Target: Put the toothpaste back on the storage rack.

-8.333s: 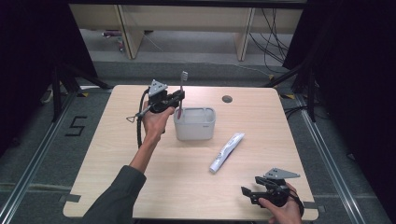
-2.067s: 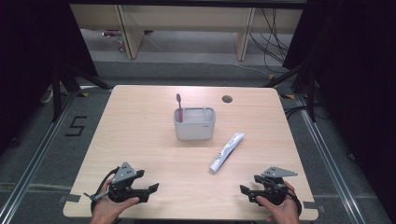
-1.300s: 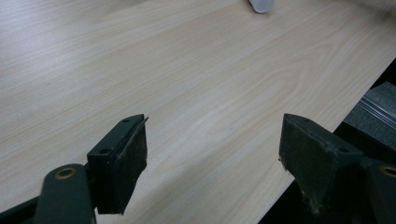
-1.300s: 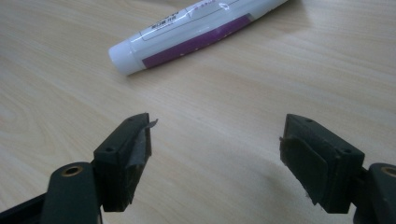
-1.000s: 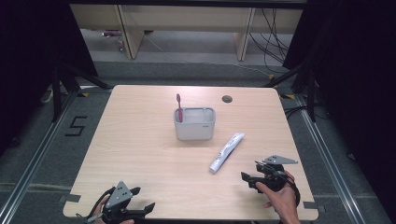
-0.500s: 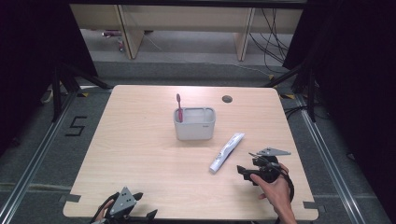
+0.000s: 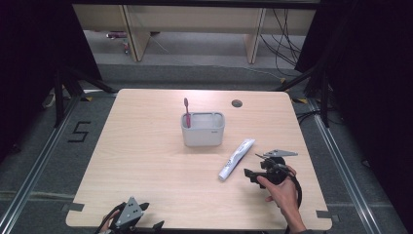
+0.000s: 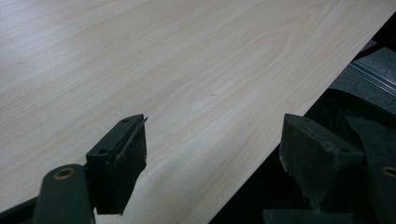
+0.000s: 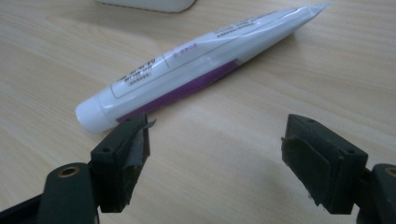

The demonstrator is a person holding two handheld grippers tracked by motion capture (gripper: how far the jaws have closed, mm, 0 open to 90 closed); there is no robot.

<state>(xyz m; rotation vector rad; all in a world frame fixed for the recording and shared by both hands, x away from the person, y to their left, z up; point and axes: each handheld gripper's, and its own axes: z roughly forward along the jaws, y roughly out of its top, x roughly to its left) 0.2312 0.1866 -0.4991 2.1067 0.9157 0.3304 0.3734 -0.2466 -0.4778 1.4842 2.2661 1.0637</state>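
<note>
A white toothpaste tube point(image 7: 236, 159) with a purple stripe lies flat on the wooden table point(image 7: 146, 161), cap toward the near side. In the right gripper view the tube point(image 9: 196, 70) lies just ahead of my right gripper point(image 9: 215, 158), whose jaws stand open and empty. From the high view that right gripper point(image 7: 249, 174) sits just right of the tube's cap end. A grey holder cup point(image 7: 203, 129) stands mid-table with a pink toothbrush point(image 7: 186, 111) upright in its left side. My left gripper point(image 7: 131, 219) hangs at the table's near edge, open, nothing between its jaws point(image 8: 212, 163).
A small dark round hole point(image 7: 237, 103) marks the table's far right area. Black curtains flank both sides, and a shelf unit point(image 7: 190, 29) with cables stands behind the table. Bare wood lies to the left of the cup.
My right gripper has slid leftward and a little away from the near edge, closing in on the tube's cap end. The left gripper stays at the near edge.
</note>
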